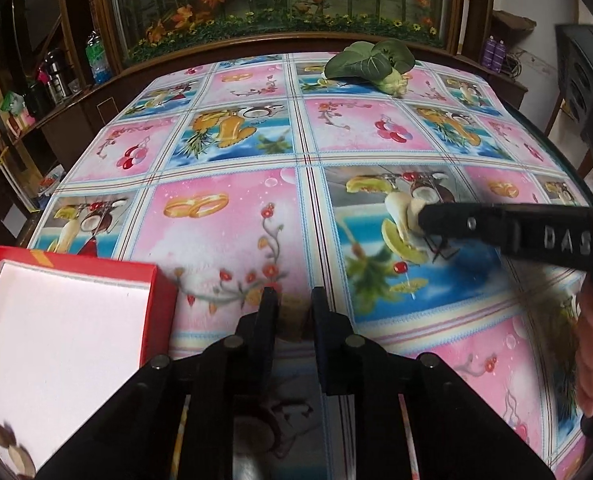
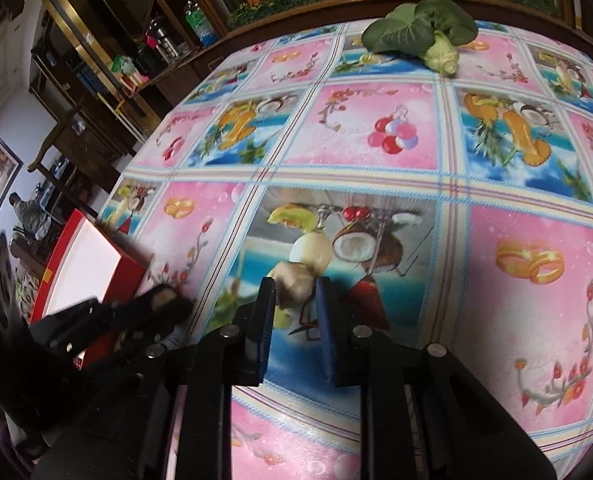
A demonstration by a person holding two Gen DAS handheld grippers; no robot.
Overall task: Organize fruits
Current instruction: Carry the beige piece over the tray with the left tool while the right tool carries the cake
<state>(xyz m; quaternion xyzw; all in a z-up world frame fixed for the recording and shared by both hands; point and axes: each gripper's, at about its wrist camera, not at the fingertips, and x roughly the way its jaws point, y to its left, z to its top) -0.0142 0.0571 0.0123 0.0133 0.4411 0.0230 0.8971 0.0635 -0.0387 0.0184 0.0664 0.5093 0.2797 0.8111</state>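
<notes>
My left gripper [image 1: 293, 300] is shut on a small tan fruit [image 1: 294, 314] held between its fingers, just right of the red box with a white inside [image 1: 68, 320]. Two small brown fruits [image 1: 10, 446] lie in the box's near corner. My right gripper [image 2: 296, 286] is shut on a small beige-brown fruit [image 2: 294, 284] above the printed tablecloth [image 2: 376, 128]. In the left wrist view the right gripper's finger [image 1: 496, 232] reaches in from the right with a pale fruit [image 1: 416, 210] at its tip. The red box also shows in the right wrist view [image 2: 88, 264], with the left gripper [image 2: 164, 300] beside it.
A leafy green vegetable [image 1: 370, 64] lies at the table's far edge; it also shows in the right wrist view [image 2: 424, 36]. A wooden cabinet with a flower display [image 1: 280, 0] stands behind the table. Shelves with bottles [image 1: 96, 60] are at the far left.
</notes>
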